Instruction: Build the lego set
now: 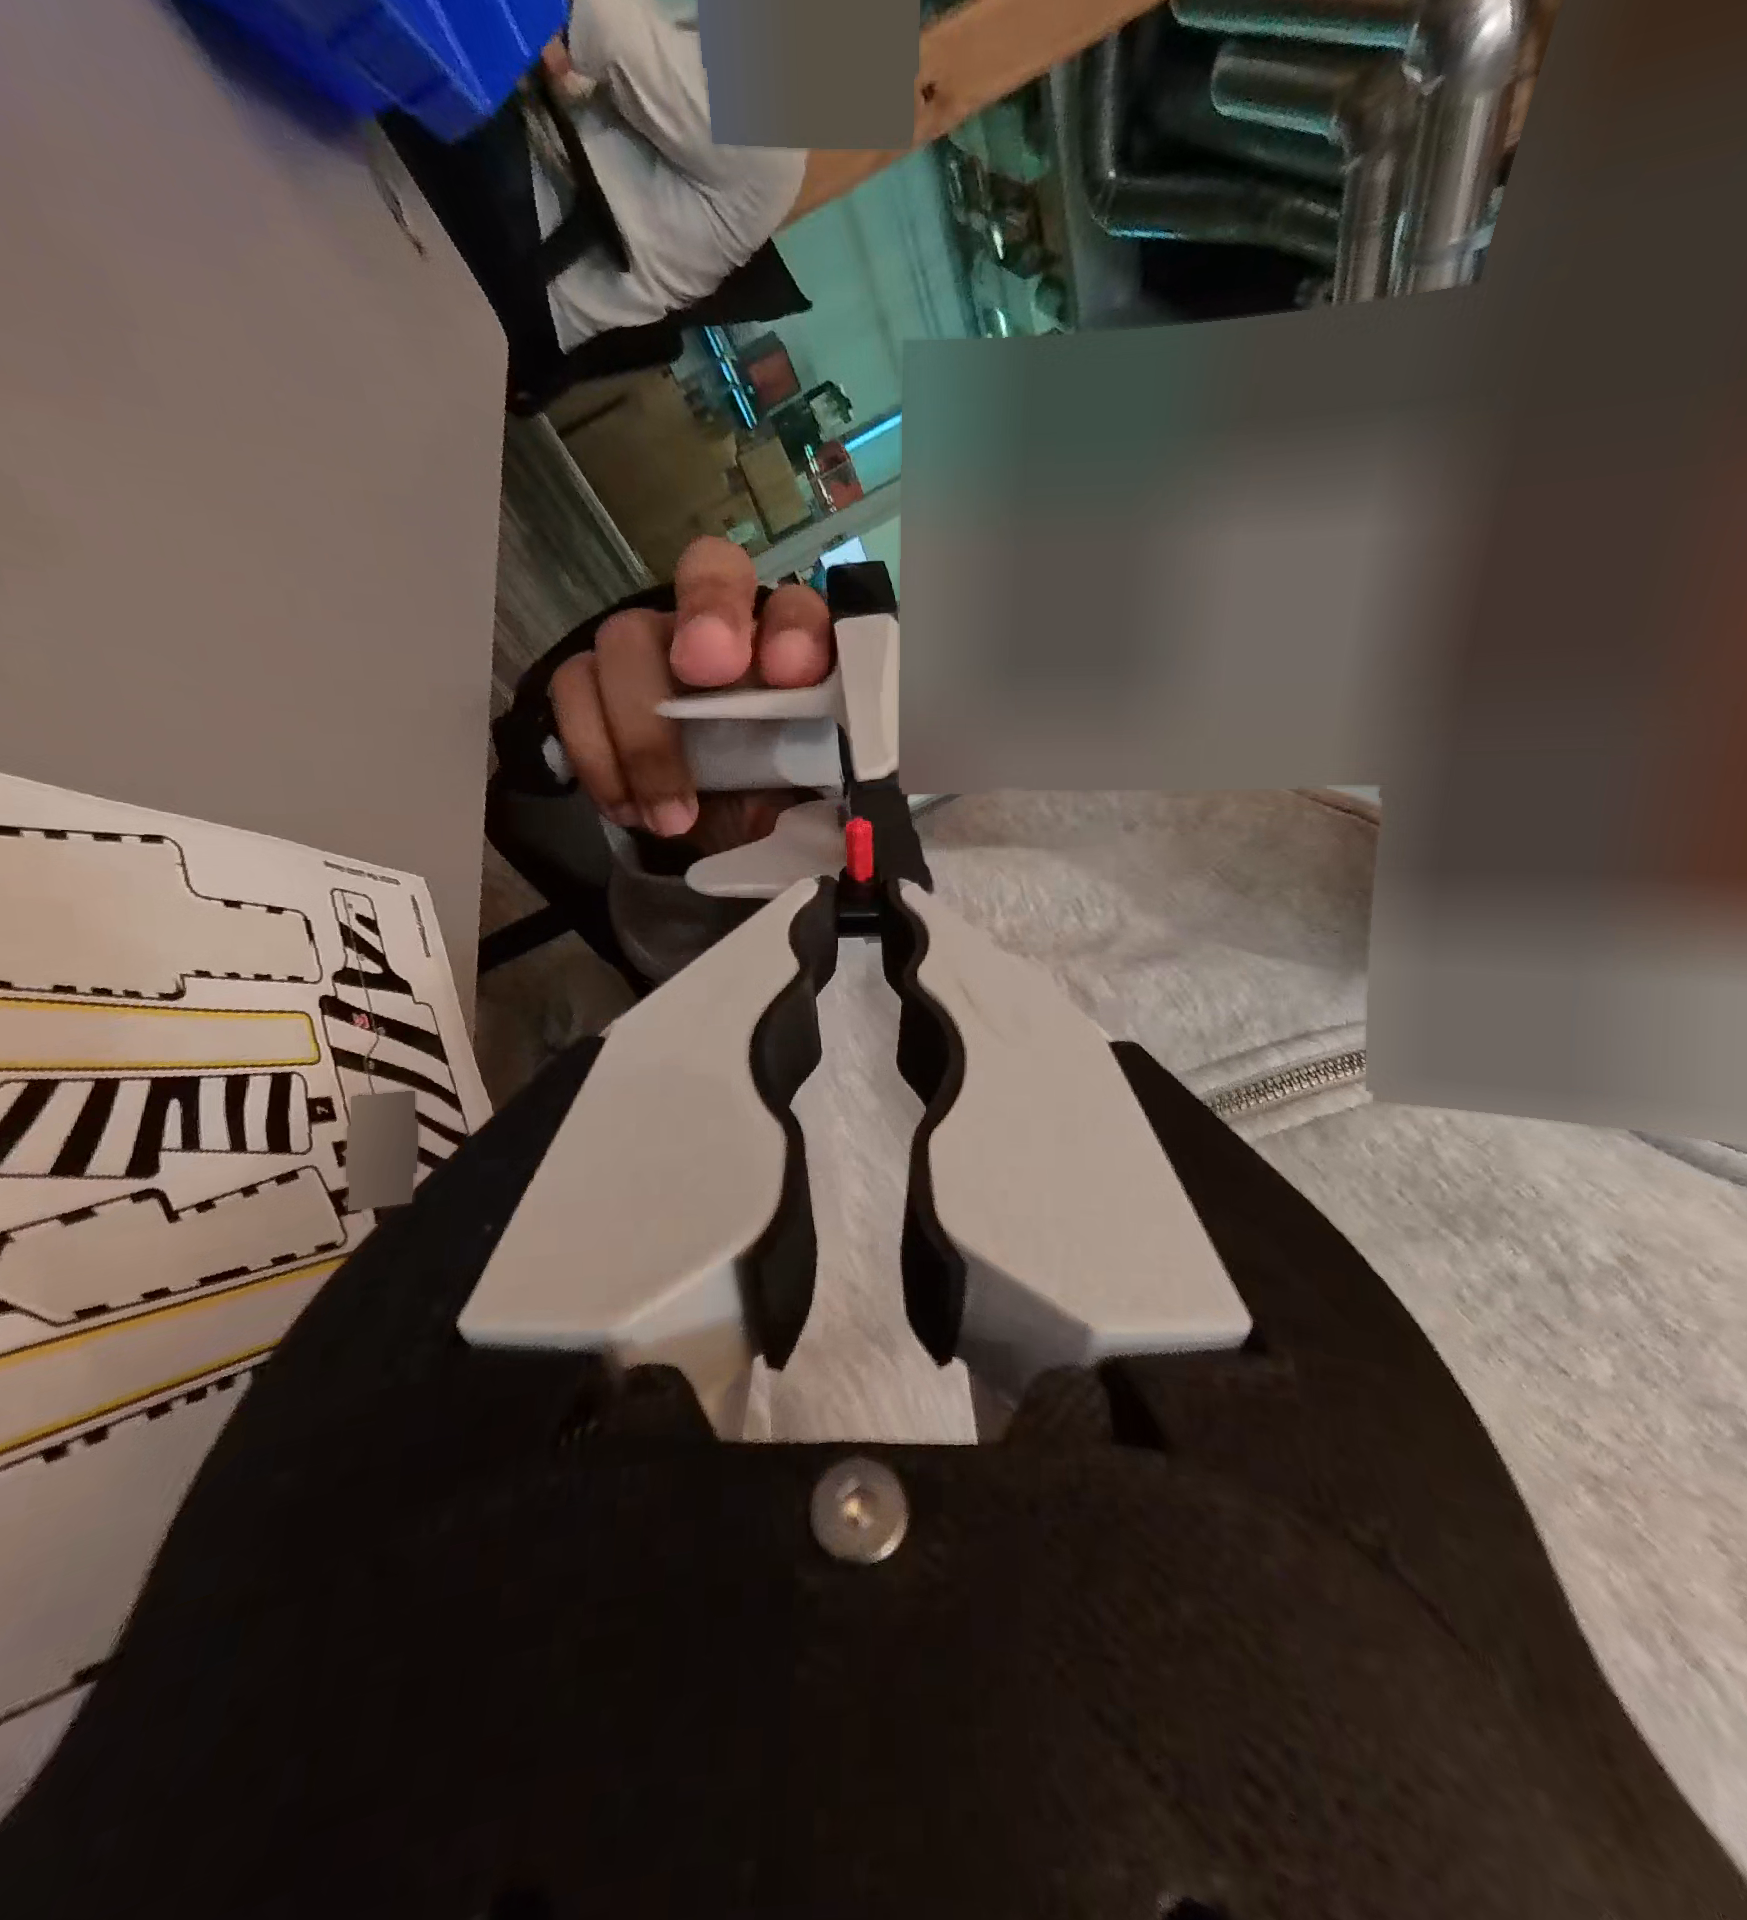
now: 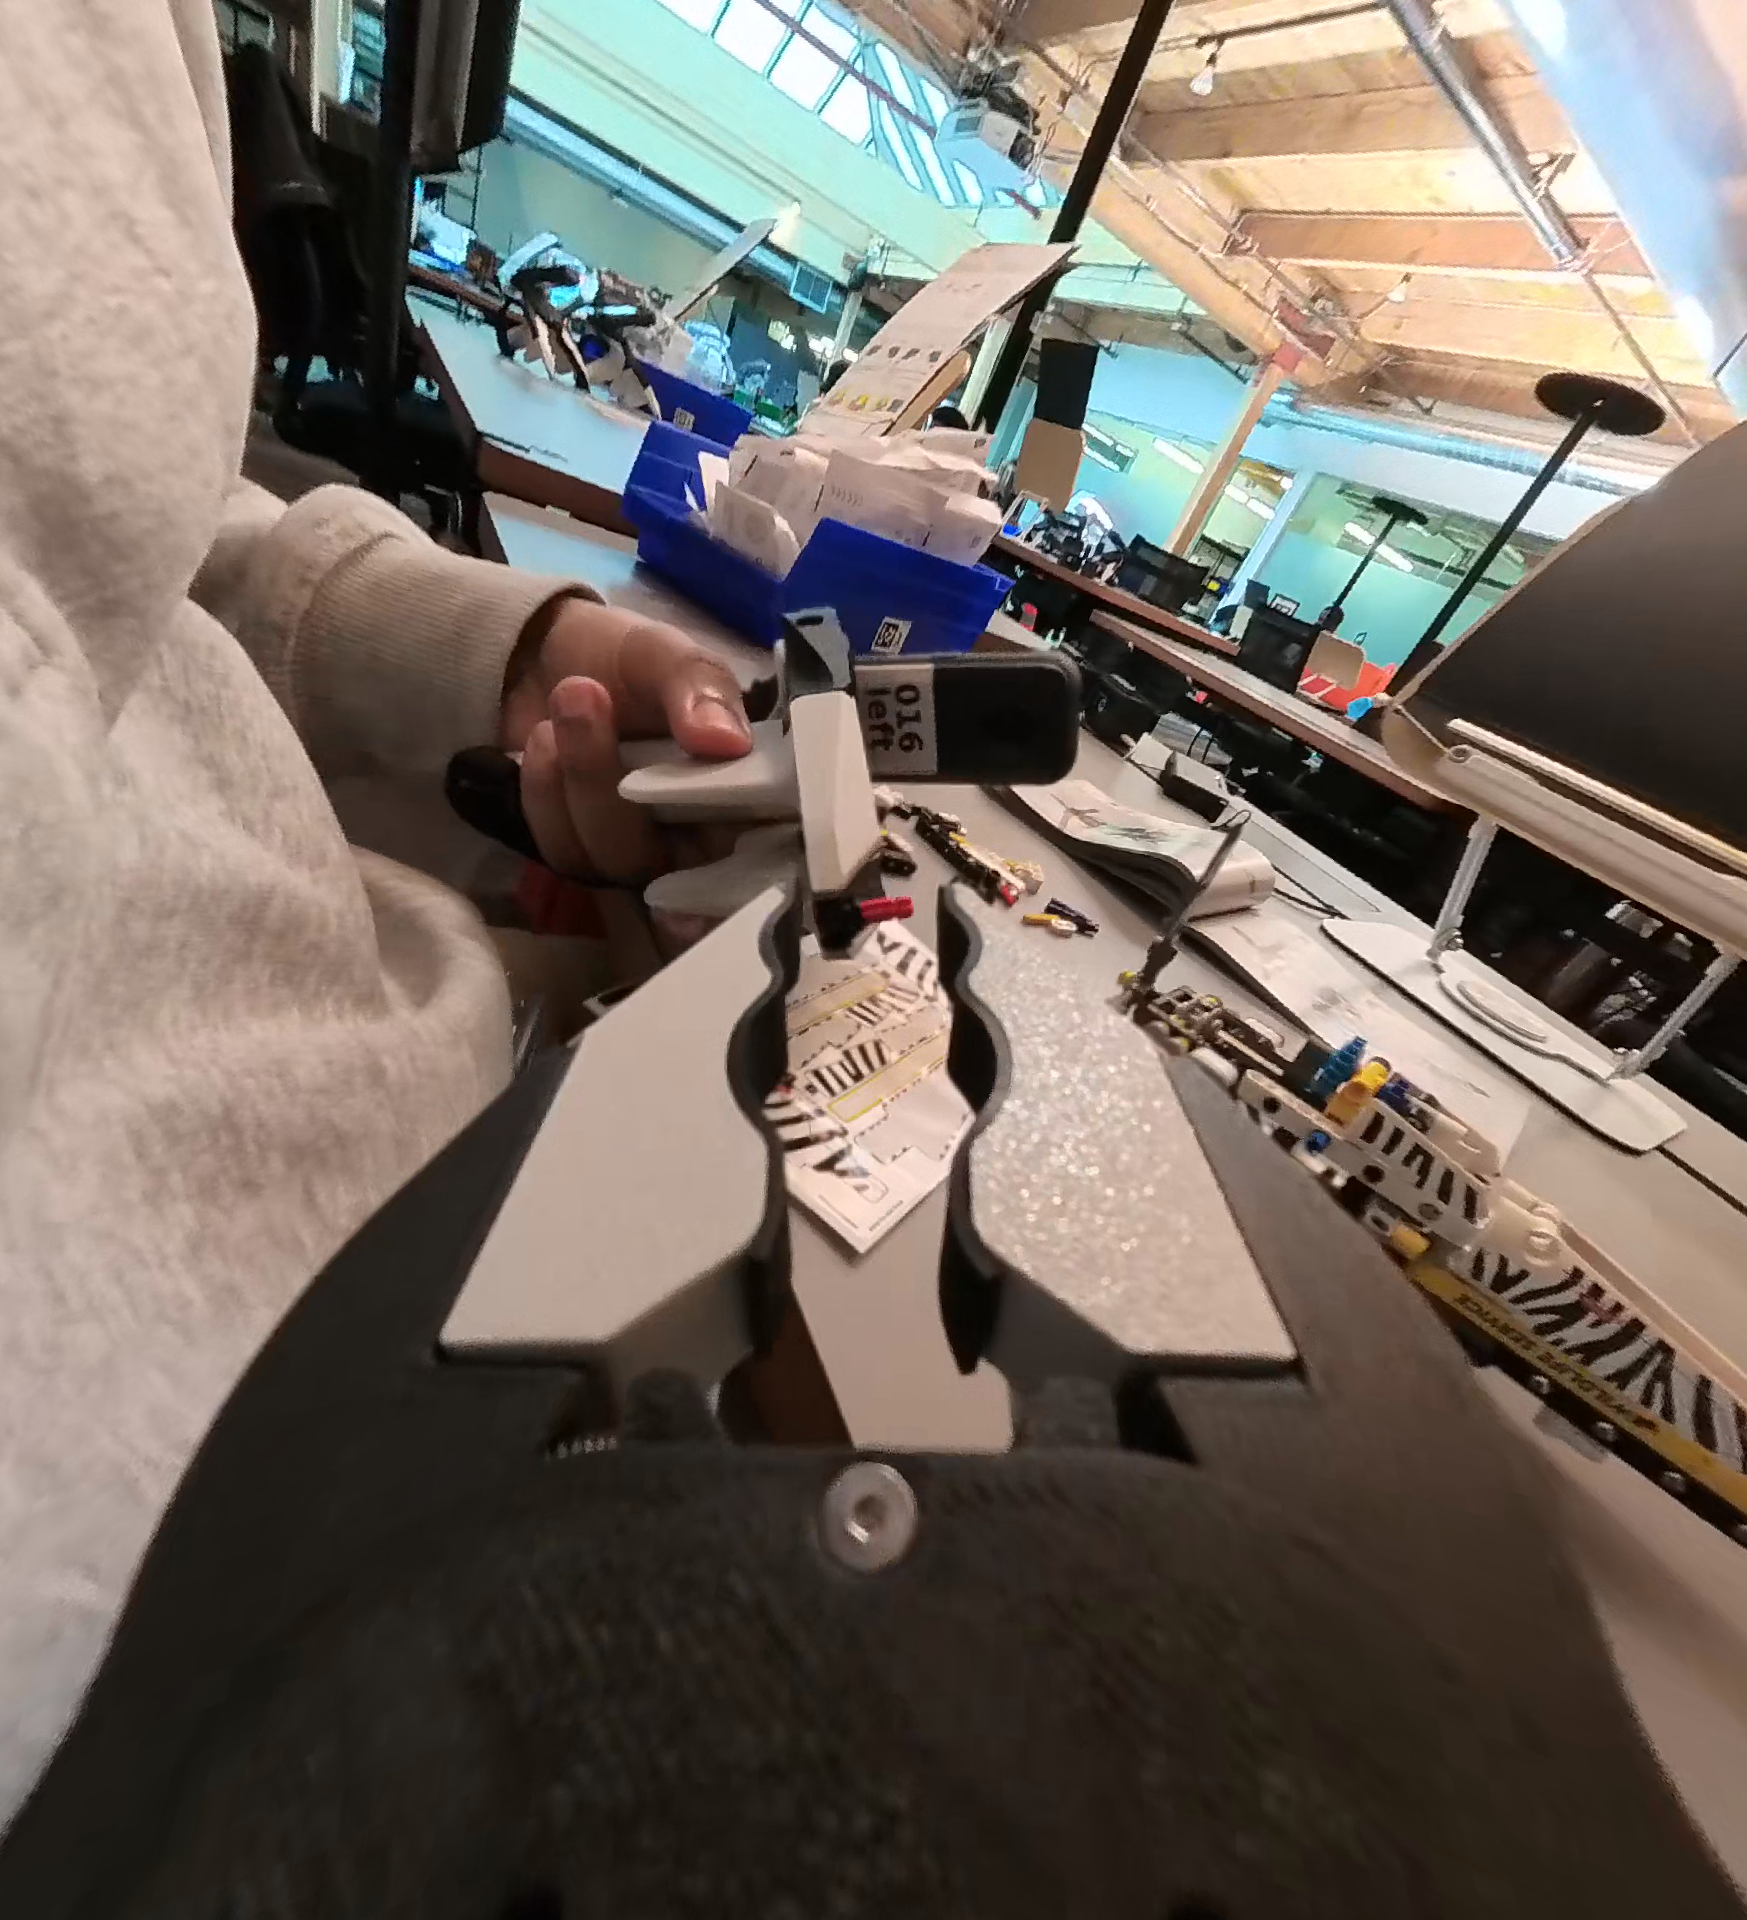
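My left gripper point(image 1: 853, 902) is shut on a small black lego connector point(image 1: 856, 920) with a red pin point(image 1: 858, 844) sticking out of it, held in the air in front of a person's grey hoodie. In the right wrist view the same connector point(image 2: 836, 923) and red pin point(image 2: 884, 909) sit between my right gripper's tips. My right gripper point(image 2: 867, 904) is open, with its jaws on either side of the pin and not touching it. Its grey fingers point(image 1: 755, 753) show in the left wrist view, held by a hand.
A zebra-striped sticker sheet point(image 2: 869, 1101) lies on the grey table point(image 2: 1077, 1132). A long zebra-striped lego model point(image 2: 1420, 1174) lies to the right. Loose pieces point(image 2: 973, 868), an instruction booklet point(image 2: 1139, 842), blue bins point(image 2: 879, 582) and a raised laptop point(image 2: 1627, 675) stand farther back. My left and right fingertips are right by each other.
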A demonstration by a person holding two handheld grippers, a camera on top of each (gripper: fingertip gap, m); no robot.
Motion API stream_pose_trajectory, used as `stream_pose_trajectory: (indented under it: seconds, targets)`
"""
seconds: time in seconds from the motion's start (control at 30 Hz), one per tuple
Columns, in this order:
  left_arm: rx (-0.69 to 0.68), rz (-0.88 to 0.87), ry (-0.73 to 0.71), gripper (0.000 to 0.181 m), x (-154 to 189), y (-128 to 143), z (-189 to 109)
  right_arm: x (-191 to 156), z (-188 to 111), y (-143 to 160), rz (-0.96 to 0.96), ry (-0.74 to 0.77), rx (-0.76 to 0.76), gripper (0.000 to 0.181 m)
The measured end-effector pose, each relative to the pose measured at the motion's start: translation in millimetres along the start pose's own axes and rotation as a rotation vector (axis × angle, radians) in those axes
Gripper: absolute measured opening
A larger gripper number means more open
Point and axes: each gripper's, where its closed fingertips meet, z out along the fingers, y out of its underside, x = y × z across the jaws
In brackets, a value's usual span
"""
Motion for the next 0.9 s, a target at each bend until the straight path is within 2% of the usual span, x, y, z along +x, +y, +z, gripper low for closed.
stream_pose_trajectory:
  seconds: [0.47, 0.6, 0.7, 0.9]
  targets:
    - [-0.134, 0.024, 0.004, 0.004, 0.3, 20.7, 8.4, -22.8, -3.5, 5.4, -0.059, -0.119, -0.166, 0.016]
    - [-0.164, -0.012, -0.01, 0.004, -3.2, 24.7, 11.5, -26.1, -6.3, 7.7, -0.2, -0.126, -0.213, 0.017]
    - [-0.156, -0.053, 0.026, 0.005, 3.3, 22.3, 11.9, -24.5, -5.5, 1.1, -0.204, -0.148, -0.177, 0.016]
    - [-0.171, -0.074, -0.001, 0.005, 1.7, 26.0, 13.5, -28.9, -4.2, -0.1, -0.213, -0.21, -0.124, 0.017]
